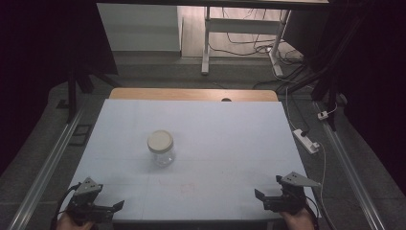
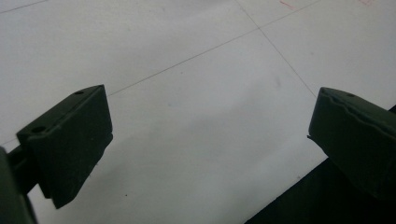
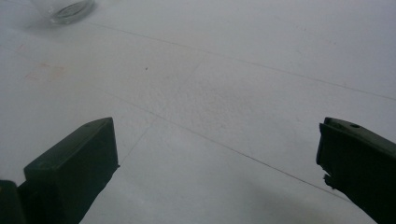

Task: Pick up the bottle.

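- Jar (image 1: 161, 148): clear glass, round, upright on the worktop (image 1: 230, 139), left of centre. Pale flat lid (image 1: 160, 141) on top. Looks empty; contents can't be confirmed through the glass at this size.
- Jar base (image 3: 65, 8) also shows in the right gripper view at 11 o'clock, blurred, transparent with a thick glass bottom.
- Worktop: matte white sheet, smooth, thin straight seam lines crossing it. Faint reddish smudge (image 3: 46, 72) on the sheet in the right gripper view, and another in the near middle of the high view. Bare wood strip (image 1: 191, 94) along the far edge, at 12 o'clock, with a small dark hole in it.
- Left gripper (image 1: 95, 207): near-left corner of the worktop, 7 o'clock from the jar, well apart from it. Jaws spread wide, nothing between them. Black blocky jaws, flat faces, matte plastic look, small screw holes on top. Grey three-cornered plate on top.
- In the left gripper view the sheet edge runs under the right-hand jaw, dark beyond it.
- Right gripper (image 1: 275, 197): near-right corner, 4 o'clock from the jar, well apart. Jaws spread wide, holding nothing. Same black blocks; right-hand jaw edge looks chipped.
- Hands at the bottom edge, one on each gripper.
- Off the worktop: white power strip (image 1: 306, 141) on grey floor at 3 o'clock, cables, white desk legs (image 1: 206, 43) at 12 o'clock.
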Demonstrator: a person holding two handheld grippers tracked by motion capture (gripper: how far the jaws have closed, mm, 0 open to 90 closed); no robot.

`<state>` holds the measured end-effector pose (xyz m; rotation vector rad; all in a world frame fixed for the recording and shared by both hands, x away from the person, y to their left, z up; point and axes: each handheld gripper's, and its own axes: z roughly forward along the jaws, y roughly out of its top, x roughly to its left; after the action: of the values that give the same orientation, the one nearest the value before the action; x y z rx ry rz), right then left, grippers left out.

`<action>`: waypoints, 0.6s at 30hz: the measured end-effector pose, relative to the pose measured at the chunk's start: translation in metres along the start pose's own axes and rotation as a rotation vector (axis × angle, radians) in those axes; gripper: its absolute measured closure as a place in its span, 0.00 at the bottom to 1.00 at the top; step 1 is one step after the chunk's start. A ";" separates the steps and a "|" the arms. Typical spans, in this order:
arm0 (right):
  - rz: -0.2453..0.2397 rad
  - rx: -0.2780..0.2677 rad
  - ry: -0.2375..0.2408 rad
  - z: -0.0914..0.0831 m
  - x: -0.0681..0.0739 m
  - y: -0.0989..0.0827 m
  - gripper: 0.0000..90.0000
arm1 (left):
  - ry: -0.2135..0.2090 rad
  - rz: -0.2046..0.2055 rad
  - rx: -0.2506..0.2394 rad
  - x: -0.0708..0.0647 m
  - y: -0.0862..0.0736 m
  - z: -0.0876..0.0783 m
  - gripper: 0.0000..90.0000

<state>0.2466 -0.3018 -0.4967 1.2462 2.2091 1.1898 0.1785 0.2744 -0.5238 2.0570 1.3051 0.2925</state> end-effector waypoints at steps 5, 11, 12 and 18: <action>0.002 0.016 0.016 0.001 -0.001 0.000 0.00 | -0.005 -0.001 -0.002 0.000 0.000 0.000 0.00; -0.009 0.043 0.033 0.003 0.001 0.001 0.00 | -0.006 0.001 0.000 0.000 0.000 0.000 0.00; -0.009 0.047 0.033 0.003 0.001 0.001 0.00 | -0.007 0.002 -0.001 0.000 0.000 0.000 0.00; -0.003 0.058 0.040 0.004 0.000 0.001 0.00 | -0.008 0.003 0.003 0.000 0.000 0.000 0.00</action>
<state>0.2500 -0.2993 -0.4981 1.2522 2.2886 1.1668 0.1790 0.2745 -0.5238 2.0602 1.2988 0.2840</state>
